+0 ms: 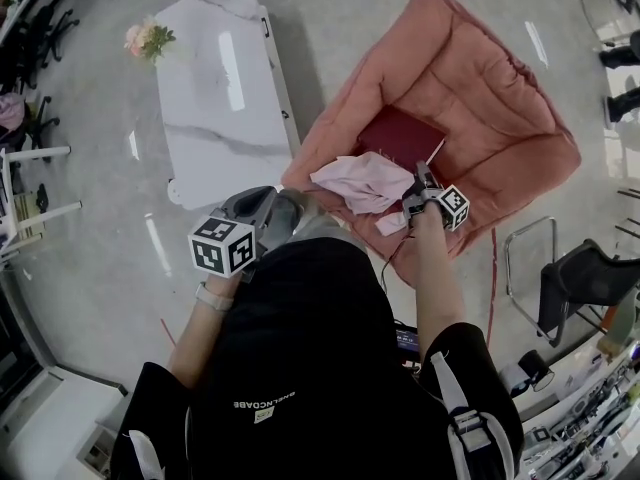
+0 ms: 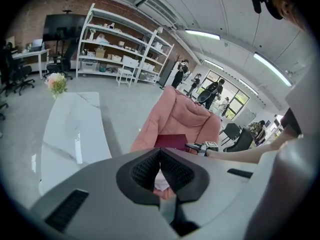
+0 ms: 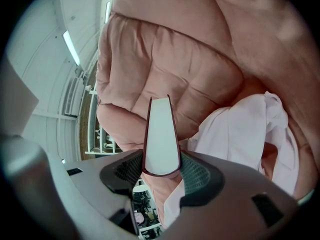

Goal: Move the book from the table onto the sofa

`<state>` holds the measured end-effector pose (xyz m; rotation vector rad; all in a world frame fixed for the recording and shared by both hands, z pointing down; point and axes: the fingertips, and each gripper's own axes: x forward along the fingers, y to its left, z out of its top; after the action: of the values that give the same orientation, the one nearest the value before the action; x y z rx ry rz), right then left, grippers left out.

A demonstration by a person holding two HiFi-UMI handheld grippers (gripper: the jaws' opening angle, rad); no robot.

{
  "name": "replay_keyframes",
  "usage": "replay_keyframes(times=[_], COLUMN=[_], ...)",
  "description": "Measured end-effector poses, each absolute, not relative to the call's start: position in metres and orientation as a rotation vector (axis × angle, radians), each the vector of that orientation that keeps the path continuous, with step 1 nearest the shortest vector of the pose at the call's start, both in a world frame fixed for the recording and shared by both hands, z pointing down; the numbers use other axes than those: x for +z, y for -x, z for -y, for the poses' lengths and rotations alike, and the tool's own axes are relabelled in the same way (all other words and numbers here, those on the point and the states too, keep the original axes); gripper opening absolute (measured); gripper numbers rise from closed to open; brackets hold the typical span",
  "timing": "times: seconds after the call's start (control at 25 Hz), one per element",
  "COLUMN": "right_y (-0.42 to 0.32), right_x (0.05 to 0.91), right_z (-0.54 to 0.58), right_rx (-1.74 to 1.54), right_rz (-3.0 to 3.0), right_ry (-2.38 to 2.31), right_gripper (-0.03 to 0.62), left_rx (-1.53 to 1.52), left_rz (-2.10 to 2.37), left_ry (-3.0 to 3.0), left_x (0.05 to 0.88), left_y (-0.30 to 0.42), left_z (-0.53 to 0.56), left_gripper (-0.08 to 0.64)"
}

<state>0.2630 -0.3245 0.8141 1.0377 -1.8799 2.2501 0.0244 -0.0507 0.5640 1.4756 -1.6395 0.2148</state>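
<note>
A dark red book [image 1: 402,136] is held over the seat of the pink sofa [image 1: 480,88], with my right gripper [image 1: 418,183] shut on its near edge. In the right gripper view the book's white page edge [image 3: 161,139] stands upright between the pads of the right gripper [image 3: 161,166], with the sofa cushions [image 3: 165,49] behind it. My left gripper [image 1: 290,210] hangs lower left of the sofa, near the person's body, and holds nothing. In its own view the left gripper [image 2: 160,151] has its tips together, and the book [image 2: 170,142] and sofa [image 2: 180,115] lie beyond them.
A pale pink cloth [image 1: 365,181] lies crumpled on the sofa's front edge, just beside the book. A white marble table [image 1: 220,88] with a flower bunch [image 1: 148,38] stands left of the sofa. A black chair [image 1: 590,273] is at the right. Shelves [image 2: 120,49] and people [image 2: 210,91] are far back.
</note>
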Motion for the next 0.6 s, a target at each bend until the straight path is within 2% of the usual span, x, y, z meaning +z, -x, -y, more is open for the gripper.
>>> replay_keyframes(times=[0.6], right_y=[-0.296], right_x=[0.86], right_z=[0.363], right_rx=[2.282], right_rz=[1.778], right_ry=[-1.335], right_gripper=[0.245], left_rx=[0.185], left_rz=[1.657], left_ry=[-1.418], left_x=[0.587], left_y=[-0.019], left_z=[0.042], left_gripper=[0.015])
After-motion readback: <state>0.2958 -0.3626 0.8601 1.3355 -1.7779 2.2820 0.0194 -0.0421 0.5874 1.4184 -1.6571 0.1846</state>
